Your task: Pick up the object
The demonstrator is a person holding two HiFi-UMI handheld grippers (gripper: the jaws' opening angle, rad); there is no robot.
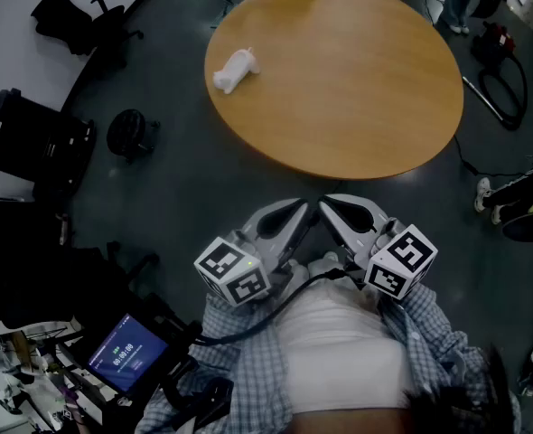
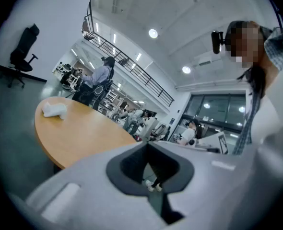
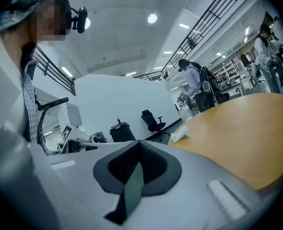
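Observation:
The object is a small white crumpled thing (image 1: 235,69) lying near the left edge of a round wooden table (image 1: 357,89). It also shows far off in the left gripper view (image 2: 54,109) and the right gripper view (image 3: 178,136). Both grippers are held close to the person's chest, short of the table's near edge. My left gripper (image 1: 303,209) is shut with nothing in it, its jaws meeting at the tip (image 2: 147,145). My right gripper (image 1: 326,205) is shut and empty too, jaws pressed together (image 3: 139,143). The two tips nearly touch each other.
A black bin (image 1: 27,143) and a black office chair (image 1: 77,21) stand on the dark floor at the left. A lit tablet screen (image 1: 126,353) sits at the lower left. Cables and a hose (image 1: 506,84) lie right of the table. People (image 2: 97,83) stand beyond the table.

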